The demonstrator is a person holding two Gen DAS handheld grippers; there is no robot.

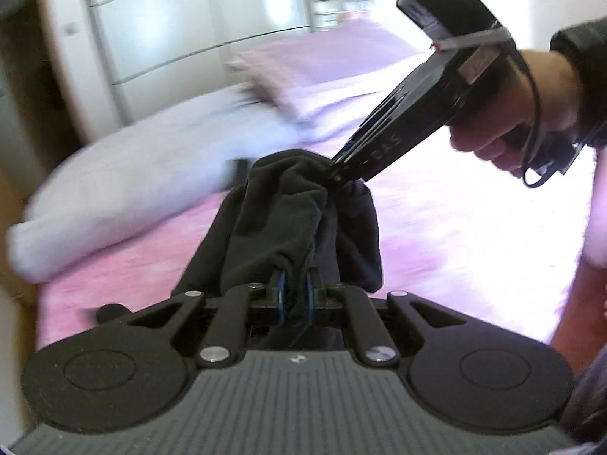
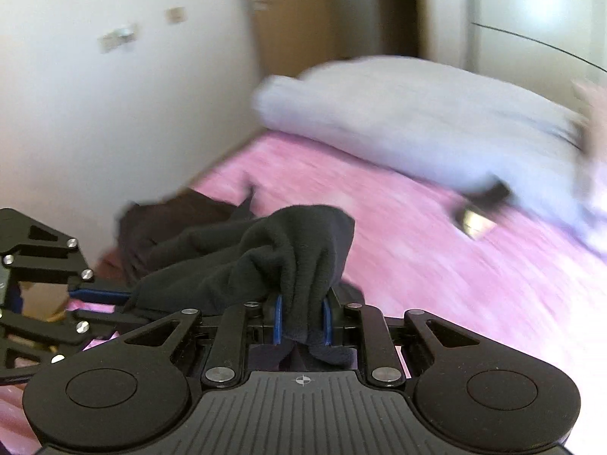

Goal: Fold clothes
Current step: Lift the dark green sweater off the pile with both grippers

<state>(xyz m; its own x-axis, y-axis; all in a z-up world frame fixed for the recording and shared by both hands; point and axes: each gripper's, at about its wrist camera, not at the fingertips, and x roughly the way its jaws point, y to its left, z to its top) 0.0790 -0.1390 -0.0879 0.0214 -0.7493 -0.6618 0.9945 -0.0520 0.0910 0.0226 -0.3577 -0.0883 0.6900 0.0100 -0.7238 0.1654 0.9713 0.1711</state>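
A black fleece garment (image 1: 288, 220) hangs bunched above the pink bed cover (image 1: 436, 227). My left gripper (image 1: 295, 297) is shut on its near edge, the blue pads pinching the cloth. My right gripper (image 1: 337, 178) comes in from the upper right, held by a hand (image 1: 531, 113), and is shut on the garment's far top. In the right wrist view my right gripper (image 2: 302, 322) clamps a fold of the black garment (image 2: 288, 250), and my left gripper (image 2: 106, 295) shows at the left edge, shut on the same cloth.
A pale blue pillow (image 1: 144, 185) lies at the bed's left, a lilac pillow (image 1: 326, 64) behind it. A dark brown garment (image 2: 167, 220) sits on the pink cover (image 2: 455, 258) by the white wall (image 2: 95, 113). A small dark object (image 2: 481, 212) rests near the pillow (image 2: 417, 121). White wardrobe doors (image 1: 189, 30) stand behind.
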